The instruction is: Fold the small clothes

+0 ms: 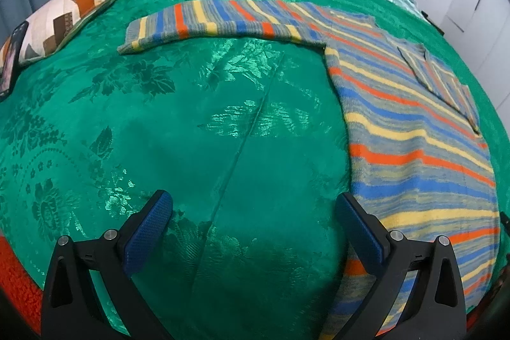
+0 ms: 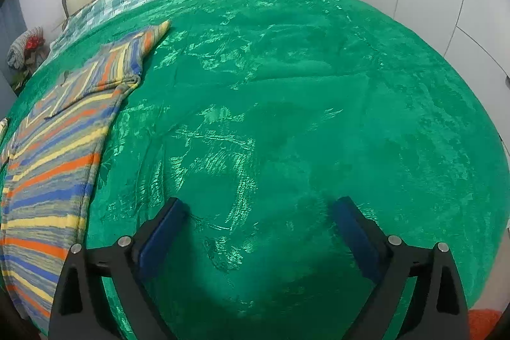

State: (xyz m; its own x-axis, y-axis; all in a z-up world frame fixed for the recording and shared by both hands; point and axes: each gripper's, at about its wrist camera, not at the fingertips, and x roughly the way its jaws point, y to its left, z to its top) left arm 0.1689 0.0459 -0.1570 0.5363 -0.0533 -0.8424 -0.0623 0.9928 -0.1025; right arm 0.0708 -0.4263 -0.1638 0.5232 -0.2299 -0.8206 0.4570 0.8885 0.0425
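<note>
Knitwear lies flat on the green bedspread (image 1: 197,123): a striped sweater (image 1: 414,129) spread out so that its panels can be turned over one another. One sleeve (image 1: 216,18) stretches straight out sideways across the cover, while the other sleeve (image 2: 127,59) is already laid back over the body, which suggests the fold is partly done and the outstretched arm comes next. A patterned cushion (image 1: 76,5) and a phone (image 1: 11,56) sit well off to the side, clear of the work.

Left gripper (image 1: 255,212) hangs over bare bedspread just beside the sweater's hem edge, jaws wide apart, nothing between them. Right gripper (image 2: 259,215) also stands wide apart above plain green cloth on the garment's far side, holding and touching nothing.
</note>
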